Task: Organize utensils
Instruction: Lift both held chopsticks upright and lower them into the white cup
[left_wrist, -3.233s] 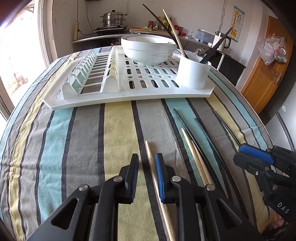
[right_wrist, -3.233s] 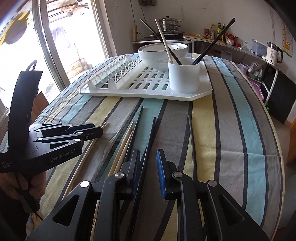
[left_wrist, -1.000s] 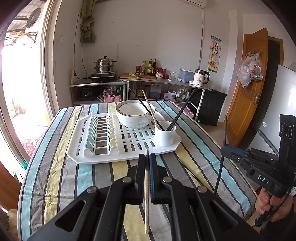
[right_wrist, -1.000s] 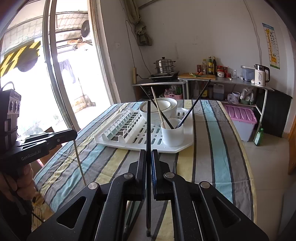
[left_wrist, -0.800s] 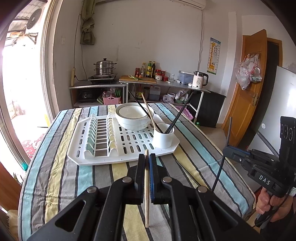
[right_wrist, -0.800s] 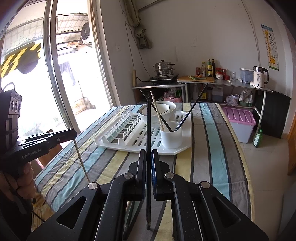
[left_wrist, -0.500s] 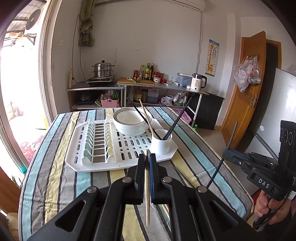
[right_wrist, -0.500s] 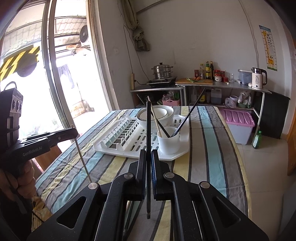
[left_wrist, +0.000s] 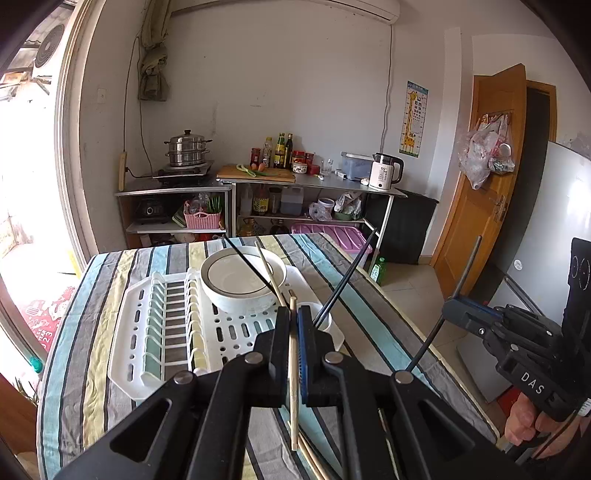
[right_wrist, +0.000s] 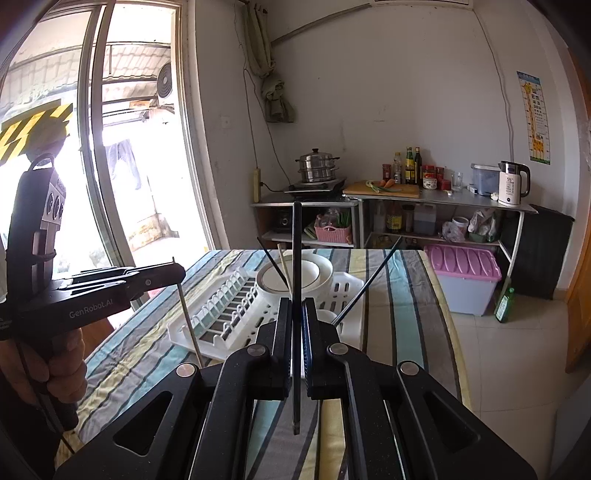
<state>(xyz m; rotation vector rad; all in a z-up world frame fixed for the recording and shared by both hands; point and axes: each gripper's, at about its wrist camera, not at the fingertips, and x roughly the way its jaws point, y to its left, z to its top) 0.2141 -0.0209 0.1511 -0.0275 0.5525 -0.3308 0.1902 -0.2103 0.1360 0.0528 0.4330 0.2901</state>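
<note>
The left gripper pinches a wooden chopstick. The right gripper pinches a black chopstick. Both are being carried. Next, I think, drop them tip-down into the white cup, at twelve o'clock.

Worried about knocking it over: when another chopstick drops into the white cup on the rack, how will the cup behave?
The white cup looks small and probably light. Its chopsticks lean far past the rim, so it may tip. The slotted drying rack beneath looks smooth, so it might slide.
</note>
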